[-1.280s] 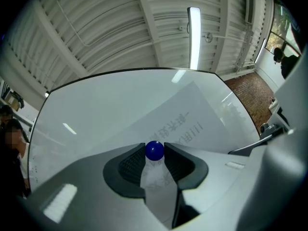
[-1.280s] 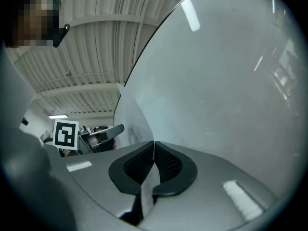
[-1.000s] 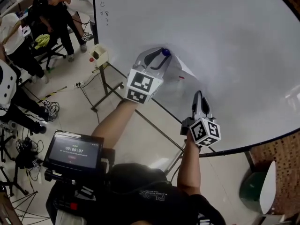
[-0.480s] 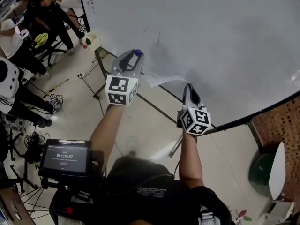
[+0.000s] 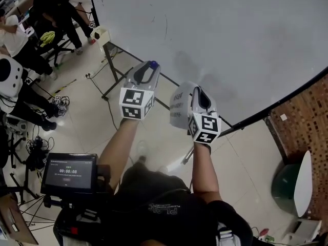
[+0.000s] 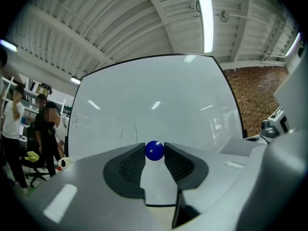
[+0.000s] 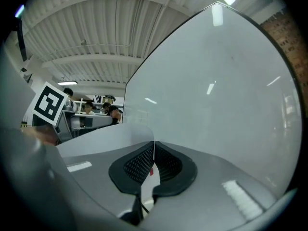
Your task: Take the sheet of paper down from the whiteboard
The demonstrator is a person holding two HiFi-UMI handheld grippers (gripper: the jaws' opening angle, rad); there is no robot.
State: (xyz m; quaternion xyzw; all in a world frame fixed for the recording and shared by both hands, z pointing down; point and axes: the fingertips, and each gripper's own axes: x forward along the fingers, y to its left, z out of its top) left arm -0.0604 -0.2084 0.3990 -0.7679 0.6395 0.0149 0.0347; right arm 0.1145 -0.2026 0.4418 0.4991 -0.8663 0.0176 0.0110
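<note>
- The right gripper (image 7: 154,150) has its two fingers pressed tight together on the edge of a thin white sheet of paper (image 7: 103,134).
- In the right gripper view, the paper comes out from between the fingers and curls away to their left.
- In the head view, the right gripper (image 5: 196,91) holds the paper (image 5: 178,109) just to the left of its fingers. The paper hangs bent and loose in the air.
- The paper has some small dark print on it. It is too small to read.
- The paper is not flat on the big white whiteboard (image 5: 230,35). It is held out in front of it, near the board's bottom edge.
- The left gripper (image 6: 154,153) has its fingers clamped on a small round blue magnet (image 6: 154,150). The magnet sits right at the fingertips.
- In the head view, the left gripper (image 5: 150,69) points at the board with the blue magnet (image 5: 152,64) at its tip.
- The two grippers are side by side, near each other but apart. The paper is between them.
- The whiteboard (image 6: 154,105) stands past the fingertips of both grippers.
- Some people (image 5: 20,45) are far off to the left of the left fingers.
- A black screen with white numbers (image 5: 69,172) is down behind the left gripper, close to the person's body.
</note>
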